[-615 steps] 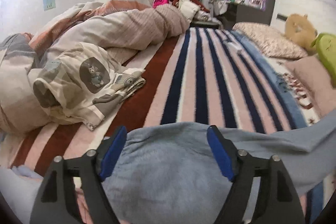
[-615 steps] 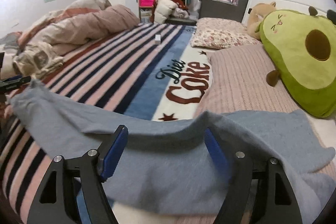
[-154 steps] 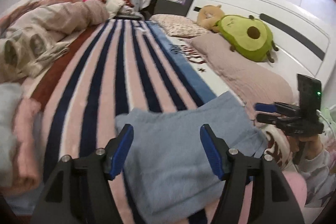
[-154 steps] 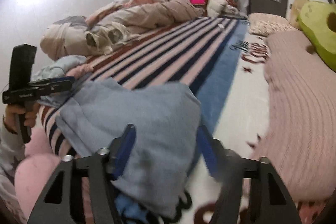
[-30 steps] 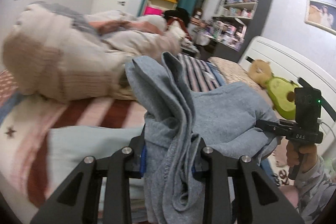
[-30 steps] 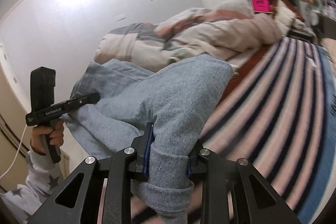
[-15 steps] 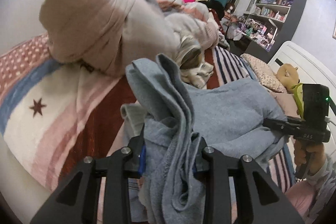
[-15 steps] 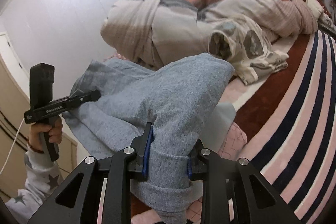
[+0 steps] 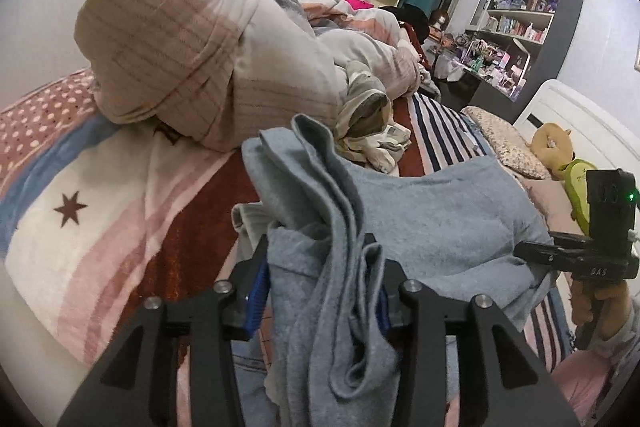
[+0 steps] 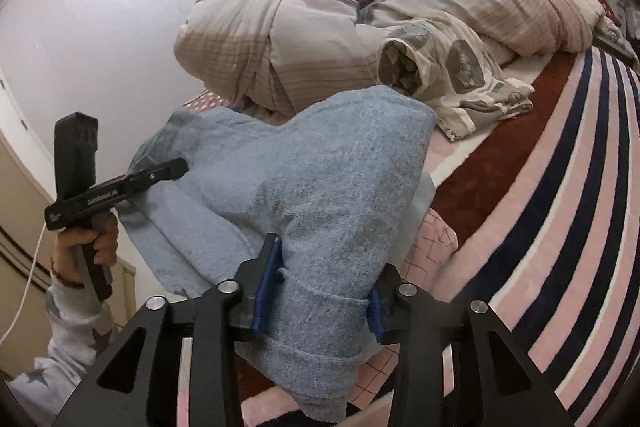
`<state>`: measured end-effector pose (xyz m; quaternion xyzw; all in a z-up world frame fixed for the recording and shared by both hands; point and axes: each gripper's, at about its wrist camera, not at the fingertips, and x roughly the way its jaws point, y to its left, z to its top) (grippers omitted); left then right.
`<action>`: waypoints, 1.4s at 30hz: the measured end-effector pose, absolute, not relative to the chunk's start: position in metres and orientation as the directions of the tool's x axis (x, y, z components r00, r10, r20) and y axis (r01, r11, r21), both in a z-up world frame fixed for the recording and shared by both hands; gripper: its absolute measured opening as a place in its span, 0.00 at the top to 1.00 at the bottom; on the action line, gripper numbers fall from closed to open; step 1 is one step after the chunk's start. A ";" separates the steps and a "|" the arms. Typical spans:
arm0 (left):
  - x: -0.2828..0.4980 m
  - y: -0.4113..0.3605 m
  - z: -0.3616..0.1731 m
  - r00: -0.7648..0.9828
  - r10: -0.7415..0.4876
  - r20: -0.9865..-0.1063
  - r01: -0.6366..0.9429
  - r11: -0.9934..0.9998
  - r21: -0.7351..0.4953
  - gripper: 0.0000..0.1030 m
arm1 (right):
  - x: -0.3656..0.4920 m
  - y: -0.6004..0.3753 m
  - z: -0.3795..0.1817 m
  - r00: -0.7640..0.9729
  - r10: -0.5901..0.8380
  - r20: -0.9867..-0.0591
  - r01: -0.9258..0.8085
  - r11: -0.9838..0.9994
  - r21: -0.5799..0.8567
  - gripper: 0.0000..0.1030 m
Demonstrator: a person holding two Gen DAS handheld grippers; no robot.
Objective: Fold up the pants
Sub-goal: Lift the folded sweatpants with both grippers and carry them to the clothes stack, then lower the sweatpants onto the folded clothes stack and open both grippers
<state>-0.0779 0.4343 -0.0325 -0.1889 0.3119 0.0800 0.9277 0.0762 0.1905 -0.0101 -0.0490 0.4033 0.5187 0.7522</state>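
The right gripper body reads "DAS"; the left gripper lettering is blurred.

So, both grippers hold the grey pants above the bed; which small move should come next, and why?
Probably lower both together. The left gripper and right gripper are shut on the folded pants, which hang above the striped blanket.
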 end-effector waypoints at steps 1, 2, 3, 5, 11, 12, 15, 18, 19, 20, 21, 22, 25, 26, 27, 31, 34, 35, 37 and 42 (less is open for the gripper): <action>-0.079 0.434 -0.031 0.791 0.040 -0.610 -0.271 0.917 -0.291 0.60 | 0.076 0.189 -0.009 0.139 0.739 -0.659 -0.819 0.460 0.343 0.62; -0.078 0.434 -0.030 0.790 0.050 -0.612 -0.277 0.919 -0.282 0.58 | 0.076 0.189 -0.008 0.143 0.737 -0.661 -0.819 0.463 0.339 0.61; -0.080 0.433 -0.028 0.789 0.067 -0.611 -0.285 0.920 -0.268 0.55 | 0.074 0.188 -0.007 0.148 0.735 -0.662 -0.821 0.464 0.332 0.61; -0.084 0.431 -0.025 0.791 0.083 -0.606 -0.292 0.922 -0.255 0.51 | 0.073 0.187 -0.006 0.152 0.735 -0.661 -0.824 0.463 0.326 0.59; -0.102 0.414 -0.004 0.799 0.173 -0.576 -0.328 0.928 -0.176 0.39 | 0.062 0.170 0.006 0.170 0.736 -0.655 -0.840 0.456 0.295 0.48; -0.103 0.411 -0.001 0.802 0.171 -0.573 -0.325 0.928 -0.179 0.38 | 0.060 0.165 0.008 0.175 0.738 -0.652 -0.842 0.456 0.289 0.47; -0.109 0.387 0.012 0.809 0.195 -0.554 -0.325 0.934 -0.145 0.33 | 0.051 0.149 0.013 0.187 0.742 -0.644 -0.848 0.452 0.275 0.45; -0.115 0.362 0.020 0.820 0.208 -0.533 -0.317 0.941 -0.121 0.29 | 0.043 0.132 0.016 0.179 0.751 -0.636 -0.852 0.441 0.281 0.43; -0.117 0.351 0.022 0.827 0.206 -0.523 -0.312 0.942 -0.123 0.28 | 0.039 0.124 0.017 0.178 0.756 -0.630 -0.854 0.437 0.283 0.41; -0.119 0.341 0.023 0.831 0.205 -0.517 -0.307 0.944 -0.119 0.24 | 0.036 0.117 0.018 0.177 0.760 -0.626 -0.856 0.433 0.284 0.35; -0.120 0.329 0.023 0.836 0.204 -0.510 -0.300 0.947 -0.112 0.24 | 0.032 0.109 0.020 0.175 0.765 -0.620 -0.860 0.426 0.283 0.34; -0.120 0.312 0.024 0.841 0.203 -0.502 -0.289 0.952 -0.100 0.24 | 0.027 0.099 0.022 0.179 0.770 -0.613 -0.864 0.421 0.276 0.33; -0.117 0.275 0.026 0.859 0.169 -0.483 -0.241 0.966 -0.091 0.18 | 0.010 0.067 0.030 0.224 0.774 -0.593 -0.876 0.426 0.225 0.31; -0.116 0.262 0.026 0.866 0.160 -0.474 -0.228 0.969 -0.091 0.17 | 0.006 0.058 0.032 0.238 0.775 -0.585 -0.877 0.430 0.213 0.27; -0.114 0.250 0.026 0.871 0.152 -0.467 -0.217 0.972 -0.089 0.16 | 0.000 0.045 0.035 0.256 0.778 -0.573 -0.878 0.435 0.199 0.25; -0.102 0.192 0.029 0.894 0.128 -0.430 -0.171 0.983 -0.062 0.14 | -0.021 -0.010 0.042 0.336 0.783 -0.524 -0.865 0.476 0.157 0.18; -0.095 0.149 0.032 0.916 0.116 -0.383 -0.141 0.989 -0.039 0.07 | -0.034 -0.055 0.040 0.431 0.757 -0.491 -0.823 0.552 0.129 0.07; -0.093 0.136 0.033 0.923 0.113 -0.367 -0.136 0.990 -0.037 0.06 | -0.037 -0.068 0.039 0.458 0.746 -0.483 -0.807 0.577 0.125 0.05; -0.090 0.114 0.032 0.934 0.111 -0.339 -0.130 0.991 -0.034 0.05 | -0.043 -0.097 0.034 0.522 0.713 -0.469 -0.765 0.634 0.113 0.05; -0.078 0.068 0.022 0.947 0.080 -0.312 -0.098 0.994 -0.043 0.04 | -0.051 -0.155 0.015 0.695 0.570 -0.438 -0.616 0.786 0.045 0.01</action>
